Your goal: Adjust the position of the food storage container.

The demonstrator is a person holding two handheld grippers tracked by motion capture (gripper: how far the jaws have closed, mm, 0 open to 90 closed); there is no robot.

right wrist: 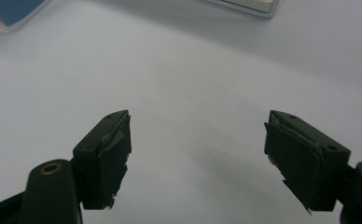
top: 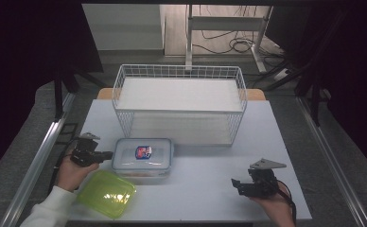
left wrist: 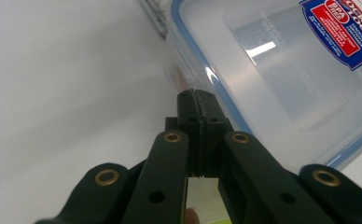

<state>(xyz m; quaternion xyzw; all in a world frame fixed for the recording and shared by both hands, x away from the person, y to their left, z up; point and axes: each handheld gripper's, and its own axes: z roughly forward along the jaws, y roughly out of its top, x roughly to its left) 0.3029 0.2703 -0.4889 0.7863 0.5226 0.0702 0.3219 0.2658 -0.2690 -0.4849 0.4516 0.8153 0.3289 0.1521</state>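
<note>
My left gripper [top: 107, 154] is black all over. It has two flat black arms, and each arm has small round gold rings [left wrist: 172, 137] where the pins go through. There are little black screw holes too. My right gripper [top: 235, 183] is black as well, with a grey three-cornered plate [top: 266, 164] on top and a dark cable [top: 289, 195] behind it. Its fingertips [right wrist: 105, 158] are square blocks covered in black tape that is torn and ragged at the edges. I wear a white sleeve [top: 49, 208] on my left arm.
</note>
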